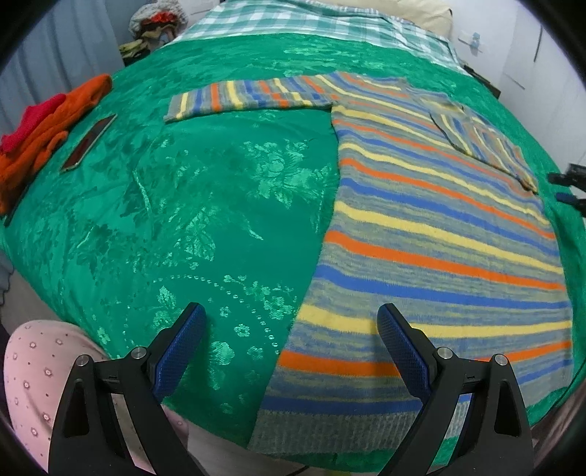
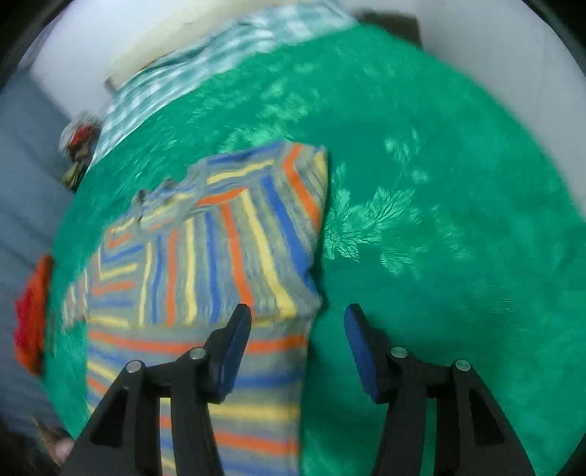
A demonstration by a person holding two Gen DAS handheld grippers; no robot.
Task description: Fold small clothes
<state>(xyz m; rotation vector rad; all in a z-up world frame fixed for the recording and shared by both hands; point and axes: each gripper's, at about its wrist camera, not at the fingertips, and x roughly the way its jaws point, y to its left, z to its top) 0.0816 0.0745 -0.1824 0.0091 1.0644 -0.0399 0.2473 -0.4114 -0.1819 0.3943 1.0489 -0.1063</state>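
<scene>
Left tongs [image 1: 291,331]: released, jaws spread wide, held low over the near edge of the bed [image 1: 205,205]; one finger above bare green cover, the other above the sweater [image 1: 421,227] hem. We grip nothing.

Right tongs [image 2: 298,329]: released, jaws apart, straddling the sweater's folded right edge; view blurred.

Around: phone [image 1: 89,141] and orange-red clothes [image 1: 44,128] at the bed's left side, well apart from the sweater; checked sheet [image 1: 293,22] at the far end.

Sweater: striped grey, blue, yellow, orange; flat on the bed, one sleeve stretched out leftward, the other folded across the chest.
</scene>
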